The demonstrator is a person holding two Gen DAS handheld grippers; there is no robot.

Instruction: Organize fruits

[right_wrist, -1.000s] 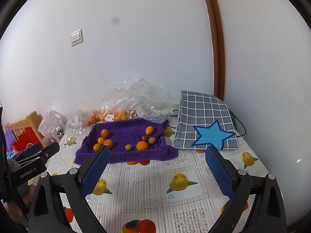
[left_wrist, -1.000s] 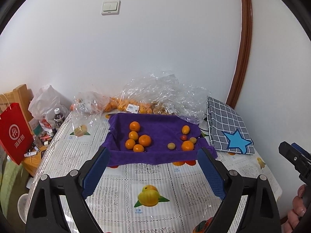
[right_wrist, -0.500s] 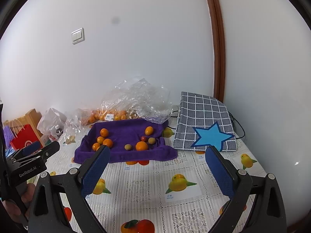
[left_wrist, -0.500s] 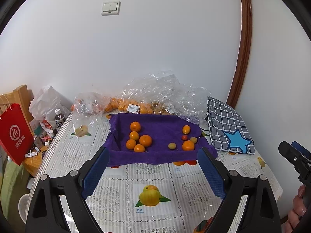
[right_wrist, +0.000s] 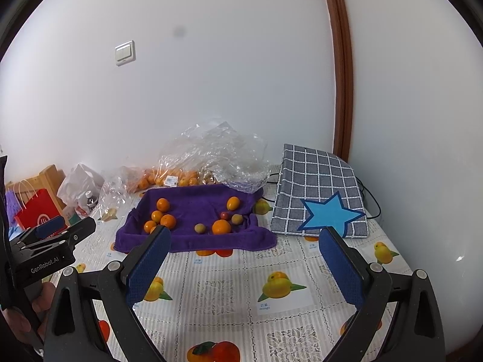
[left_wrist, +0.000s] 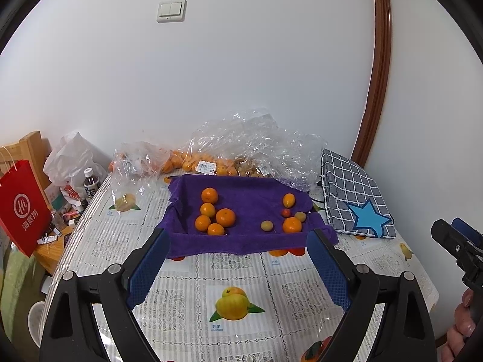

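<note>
left gripper (left_wrist: 237,267) wide – empty | right gripper (right_wrist: 243,267) wide – empty | plastic bags (left_wrist: 250,147) behind purple towel (left_wrist: 241,238)

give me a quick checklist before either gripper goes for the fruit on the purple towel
1. Left gripper open with nothing between the pads: ok.
2. Right gripper open and empty: ok.
3. Fruit reachable: five oranges clustered on the left of the purple towel, a mixed group on the right, all uncovered: ok.
4. Approach over the fruit-print tablecloth unobstructed: ok.
5. Oranges in the cluster touch one another, so a finger may nudge neighbours: not ok.
6. Where sorted fruit should go: cannot tell.
</note>
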